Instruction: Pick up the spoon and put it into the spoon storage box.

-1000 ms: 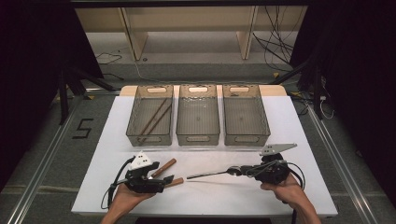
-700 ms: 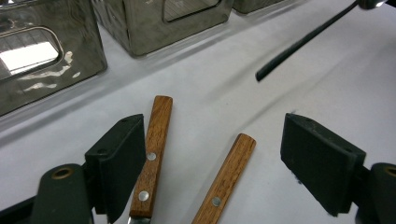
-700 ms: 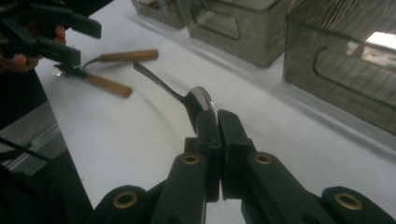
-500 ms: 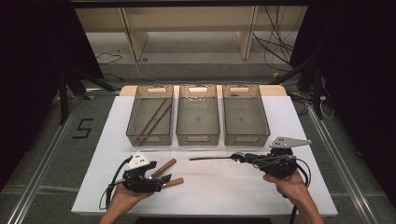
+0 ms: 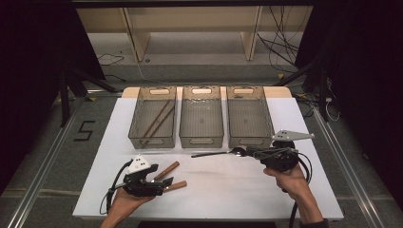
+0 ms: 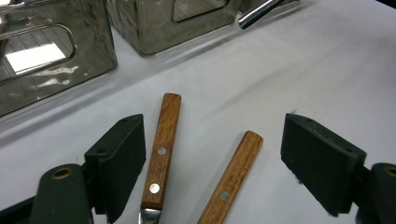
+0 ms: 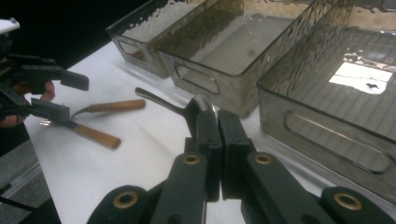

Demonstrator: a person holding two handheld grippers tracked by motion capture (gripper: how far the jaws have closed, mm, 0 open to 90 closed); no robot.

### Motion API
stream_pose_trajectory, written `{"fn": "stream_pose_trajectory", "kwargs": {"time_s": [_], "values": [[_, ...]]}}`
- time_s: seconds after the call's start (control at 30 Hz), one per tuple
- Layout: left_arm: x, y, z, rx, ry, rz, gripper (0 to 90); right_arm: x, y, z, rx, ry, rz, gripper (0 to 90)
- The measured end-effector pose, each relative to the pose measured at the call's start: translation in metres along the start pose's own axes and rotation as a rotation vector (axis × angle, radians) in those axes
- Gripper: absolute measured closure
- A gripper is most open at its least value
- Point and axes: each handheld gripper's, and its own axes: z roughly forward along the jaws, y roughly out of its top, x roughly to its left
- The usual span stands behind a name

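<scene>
A: What lay at the left gripper?

B: Its jaws were spread around two wooden-handled utensils flat on the white table, touching neither.

A: And the right gripper?

B: Pressed together on a slim, shiny metal spoon by its bowl, handle pointing left, near the middle clear plastic bin.

A: Changed from before?

B: The spoon had risen off the table toward the bins.
</scene>
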Motion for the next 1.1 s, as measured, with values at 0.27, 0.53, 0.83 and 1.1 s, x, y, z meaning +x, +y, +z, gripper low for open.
{"fn": "stream_pose_trajectory", "kwargs": {"time_s": [0.27,0.53,0.83,1.1], "values": [[-0.001,-0.001,0.001,0.002,-0.002,-0.003,21.9,-0.002,0.023,0.002,-0.052,-0.004,0.01,89.7],[0.0,-0.001,0.0,-0.003,0.002,-0.002,21.9,-0.01,0.056,0.011,-0.109,-0.038,0.029,89.7],[0.001,-0.002,-0.001,-0.003,0.0,-0.007,21.9,-0.02,0.078,0.032,-0.103,-0.095,0.044,90.0],[0.0,0.002,0.001,-0.011,-0.07,-0.067,21.9,-0.032,0.123,0.073,-0.022,-0.109,0.045,90.0]]}}
